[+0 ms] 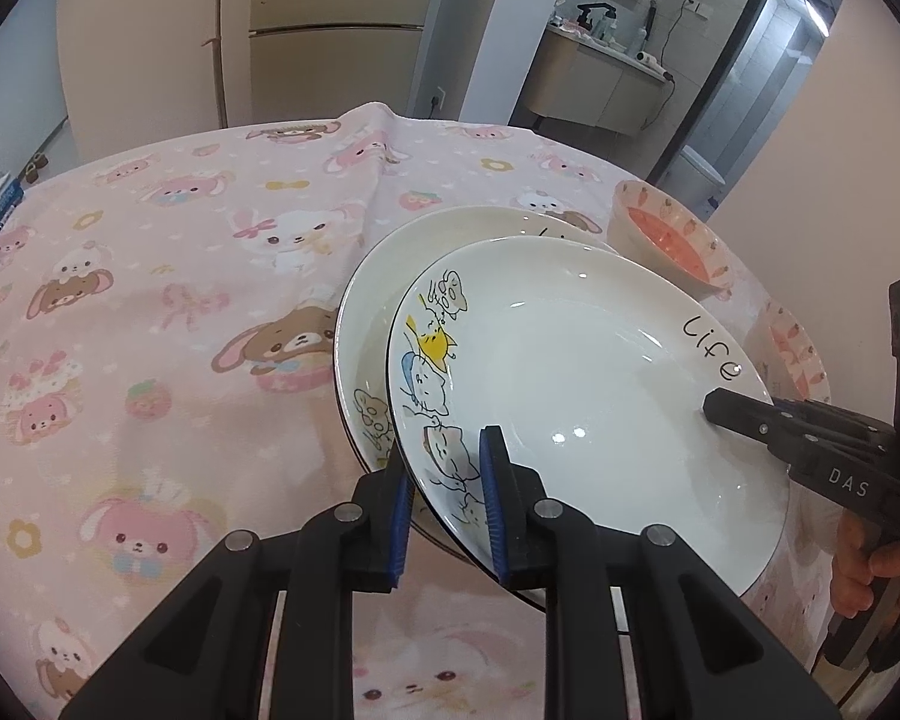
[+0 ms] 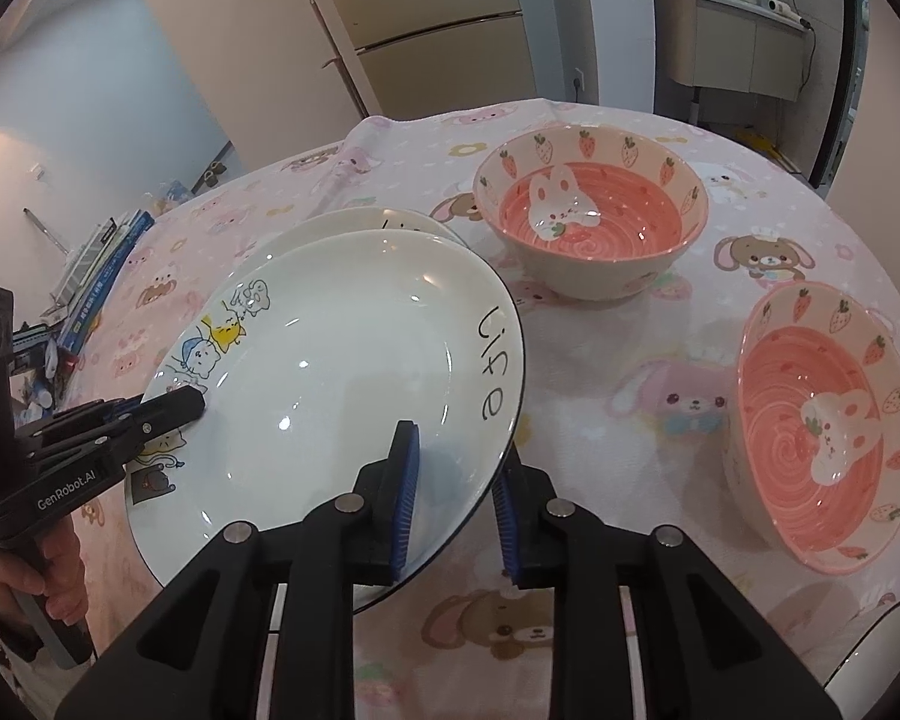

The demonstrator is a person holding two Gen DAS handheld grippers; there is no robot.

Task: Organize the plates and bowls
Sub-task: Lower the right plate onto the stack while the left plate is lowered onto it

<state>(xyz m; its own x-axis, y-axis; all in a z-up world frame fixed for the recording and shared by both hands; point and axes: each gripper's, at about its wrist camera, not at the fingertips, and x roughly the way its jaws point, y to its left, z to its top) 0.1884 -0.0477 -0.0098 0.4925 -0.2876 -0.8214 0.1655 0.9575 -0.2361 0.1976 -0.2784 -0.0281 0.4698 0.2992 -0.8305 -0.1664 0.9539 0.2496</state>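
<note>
Left wrist: left gripper (image 1: 444, 498) pinching near rim of top plate (image 1: 588, 372), tilted over lower plate (image 1: 378, 276) on tablecloth (image 1: 150, 300); stacking nearly done, not yet released.

Right wrist: right gripper (image 2: 456, 504) clamping same plate's opposite rim. Two strawberry bowls (image 2: 591, 222) (image 2: 822, 420) well apart, unstacked, apparently left to nest.

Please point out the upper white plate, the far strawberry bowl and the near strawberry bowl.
upper white plate (image 2: 342, 372): right wrist view, bare centre.
far strawberry bowl (image 2: 594, 222): right wrist view, pink inside.
near strawberry bowl (image 2: 774, 426): right wrist view, pink inside.
</note>
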